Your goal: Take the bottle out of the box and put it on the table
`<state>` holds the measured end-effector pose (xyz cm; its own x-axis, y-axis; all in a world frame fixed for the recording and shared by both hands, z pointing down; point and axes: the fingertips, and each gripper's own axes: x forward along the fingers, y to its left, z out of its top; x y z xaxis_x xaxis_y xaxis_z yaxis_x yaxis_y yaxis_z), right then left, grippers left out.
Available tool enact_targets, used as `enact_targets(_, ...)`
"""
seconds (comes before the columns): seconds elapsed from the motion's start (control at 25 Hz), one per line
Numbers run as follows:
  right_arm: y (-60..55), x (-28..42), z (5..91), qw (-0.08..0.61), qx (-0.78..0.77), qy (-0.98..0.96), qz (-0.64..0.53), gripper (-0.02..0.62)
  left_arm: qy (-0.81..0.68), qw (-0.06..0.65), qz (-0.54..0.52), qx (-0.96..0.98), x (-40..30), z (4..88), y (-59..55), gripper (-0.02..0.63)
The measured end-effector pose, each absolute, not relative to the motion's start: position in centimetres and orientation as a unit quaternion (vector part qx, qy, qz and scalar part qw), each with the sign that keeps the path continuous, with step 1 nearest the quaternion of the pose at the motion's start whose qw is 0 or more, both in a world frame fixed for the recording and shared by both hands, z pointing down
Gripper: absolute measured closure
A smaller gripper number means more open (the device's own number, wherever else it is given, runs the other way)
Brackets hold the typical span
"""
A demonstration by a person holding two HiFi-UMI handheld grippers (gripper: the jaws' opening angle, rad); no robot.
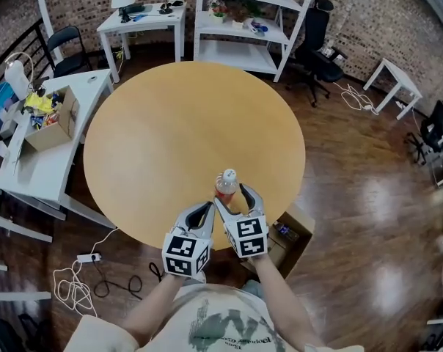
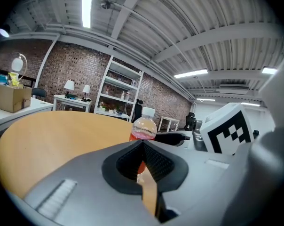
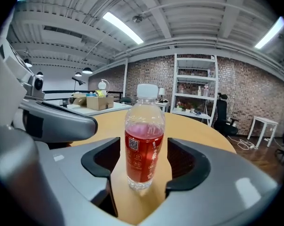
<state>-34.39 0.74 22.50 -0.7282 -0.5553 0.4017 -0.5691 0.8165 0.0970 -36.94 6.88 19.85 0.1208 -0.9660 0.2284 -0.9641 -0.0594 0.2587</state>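
A clear bottle (image 1: pixel 226 184) of red drink with a white cap stands upright on the round wooden table (image 1: pixel 170 130), close to its near edge. My right gripper (image 1: pixel 235 195) is open around the bottle (image 3: pixel 144 145), with a gap showing between each pad and the bottle's sides. My left gripper (image 1: pixel 205 210) sits just left of it, shut with nothing held. In the left gripper view, my left gripper (image 2: pixel 143 149) has its pads pressed together, and the bottle (image 2: pixel 143 130) rises just beyond them.
An open cardboard box (image 1: pixel 291 237) sits on the floor under the table's near right edge. A white side table (image 1: pixel 38 160) at the left carries another cardboard box (image 1: pixel 54 119) of items. White shelves (image 1: pixel 243 20) and an office chair (image 1: pixel 317 50) stand at the back.
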Motion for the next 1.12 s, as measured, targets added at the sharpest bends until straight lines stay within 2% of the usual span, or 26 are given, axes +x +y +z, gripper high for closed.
enact_targets(0.12, 1.7, -32.7, 21.3, 0.196, 0.325, -0.925, 0.015, 0.321, -0.657, 0.172, -0.004, 0.734, -36.0, 19.5, 7.2, 0.609)
enact_targets(0.4, 5.4, -29.2, 17.9, 0.146, 0.374, -0.916, 0.012, 0.476, -0.626, 0.158, -0.005, 0.763, -33.2, 18.7, 7.5, 0.609)
enact_targets(0.68, 8.3, -24.9, 14.1, 0.107, 0.414, -0.904, -0.004, 0.586, -0.576, 0.140, -0.010, 0.805, -28.8, 17.2, 8.1, 0.609)
enact_targets(1.12, 10.4, -19.9, 15.3, 0.118, 0.461, -0.879, 0.035, 0.597, -0.504, 0.125, -0.009, 0.854, -23.1, 15.8, 9.6, 0.609)
